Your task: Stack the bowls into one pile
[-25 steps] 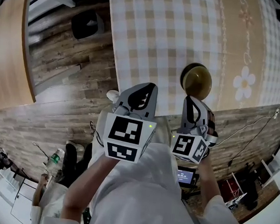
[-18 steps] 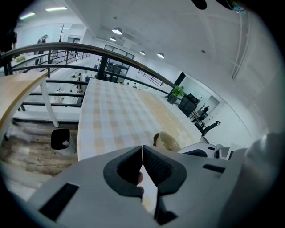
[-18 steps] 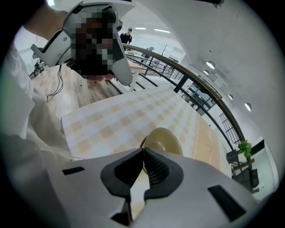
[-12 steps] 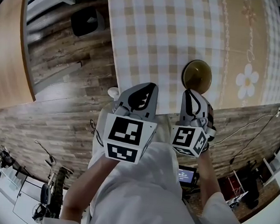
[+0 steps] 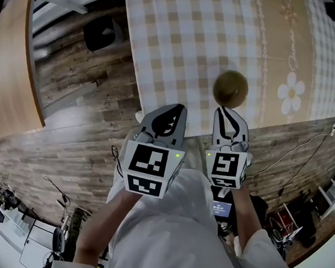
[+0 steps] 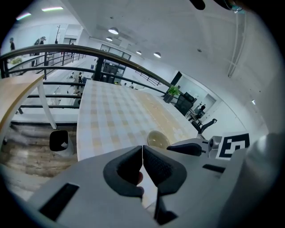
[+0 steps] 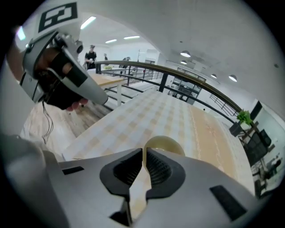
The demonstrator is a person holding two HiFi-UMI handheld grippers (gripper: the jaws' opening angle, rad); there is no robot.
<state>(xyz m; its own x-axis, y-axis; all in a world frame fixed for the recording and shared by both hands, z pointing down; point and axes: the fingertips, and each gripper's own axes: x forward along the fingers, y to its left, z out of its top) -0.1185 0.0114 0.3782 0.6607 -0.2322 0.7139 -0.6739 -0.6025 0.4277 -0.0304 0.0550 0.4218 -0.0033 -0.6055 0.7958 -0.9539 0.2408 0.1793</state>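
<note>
- Grippers first: the left gripper (image 6: 142, 152) and the right gripper (image 7: 143, 158) each have their jaws pressed together on nothing, and both are held short of the table's near edge.
- Just ahead of the right gripper, an olive bowl (image 5: 230, 88) sits on the checked tablecloth (image 5: 185, 40) near that edge. I cannot tell whether other bowls are nested in it.
- It looks rigid, light and glossy, so probably slippery. I would pinch it across the rim wall.
- Its hollow looks empty.

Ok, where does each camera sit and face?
Head view: on the head, looking steeply down at the checked-cloth table; left gripper, right gripper and white shirt show.
Left gripper view: on the left gripper, along its shut fingers, across the table.
Right gripper view: same, on the right gripper.
All three share the olive round bowl.
</note>
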